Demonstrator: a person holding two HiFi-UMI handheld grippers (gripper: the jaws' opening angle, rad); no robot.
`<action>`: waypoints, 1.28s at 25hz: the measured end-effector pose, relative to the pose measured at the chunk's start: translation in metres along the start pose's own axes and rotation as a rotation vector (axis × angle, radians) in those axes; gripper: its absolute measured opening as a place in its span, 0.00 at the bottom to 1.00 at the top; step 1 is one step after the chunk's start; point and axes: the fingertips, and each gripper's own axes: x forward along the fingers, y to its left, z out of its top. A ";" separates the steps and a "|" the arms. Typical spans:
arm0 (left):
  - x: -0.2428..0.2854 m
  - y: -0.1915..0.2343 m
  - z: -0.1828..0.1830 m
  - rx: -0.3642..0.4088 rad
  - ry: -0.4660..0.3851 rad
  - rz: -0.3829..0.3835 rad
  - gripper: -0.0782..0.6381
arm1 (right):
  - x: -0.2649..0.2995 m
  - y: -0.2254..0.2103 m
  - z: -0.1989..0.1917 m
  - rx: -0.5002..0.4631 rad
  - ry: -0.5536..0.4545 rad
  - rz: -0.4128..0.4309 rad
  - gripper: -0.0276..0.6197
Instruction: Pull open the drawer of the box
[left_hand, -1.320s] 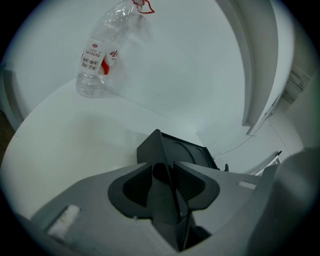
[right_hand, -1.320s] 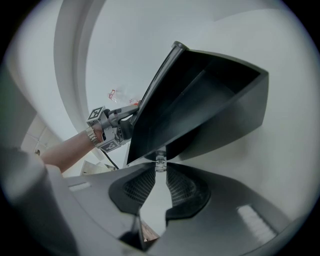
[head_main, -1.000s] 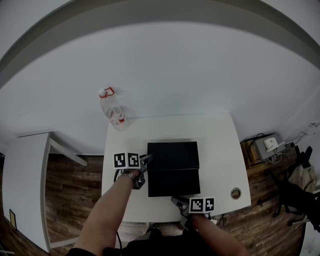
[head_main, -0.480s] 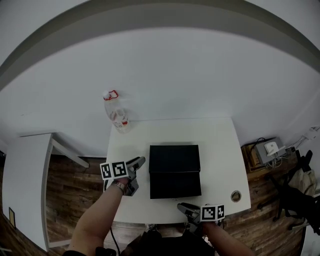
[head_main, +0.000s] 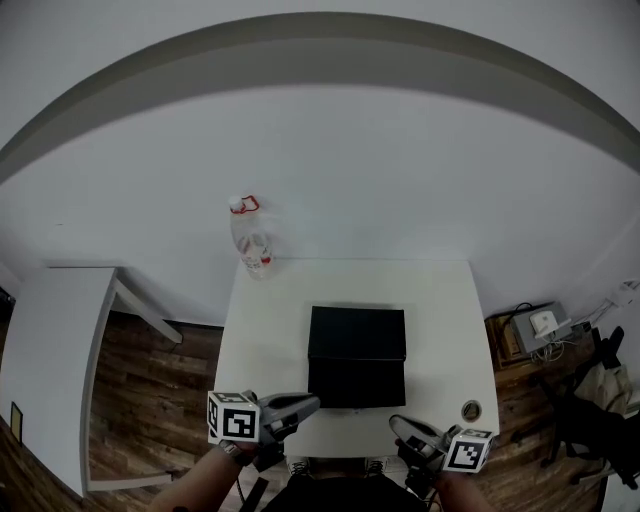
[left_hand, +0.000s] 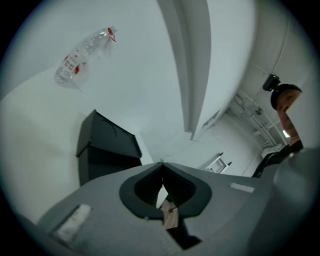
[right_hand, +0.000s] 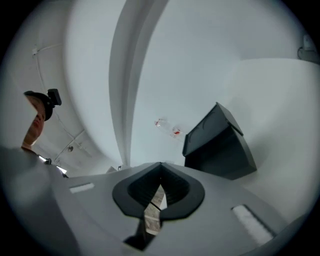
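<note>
Near the front edge of the desk, the left gripper and right gripper are held with jaws just closed on nothing, the box is set mid-desk, apart from both, and a bottle is seen at the back left corner.

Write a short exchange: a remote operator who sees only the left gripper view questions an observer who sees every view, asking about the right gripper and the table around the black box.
Operator: I see the black box and a bottle. What is the right gripper doing?
Observer: It is clear of the box, by the table's near edge. Its jaws have just closed, with nothing between them.
Operator: Is anything else on the table?
Observer: Yes, a small round object lies near the near corner on the person's right.
</note>
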 end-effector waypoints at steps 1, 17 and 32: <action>0.002 -0.015 -0.007 -0.007 -0.008 -0.035 0.11 | -0.001 0.013 0.006 -0.025 -0.003 0.020 0.05; 0.004 -0.062 -0.034 -0.035 -0.053 -0.104 0.11 | 0.011 0.068 -0.018 -0.142 0.117 0.112 0.05; 0.013 -0.070 -0.042 -0.093 -0.052 -0.143 0.11 | 0.005 0.069 -0.018 -0.147 0.098 0.114 0.05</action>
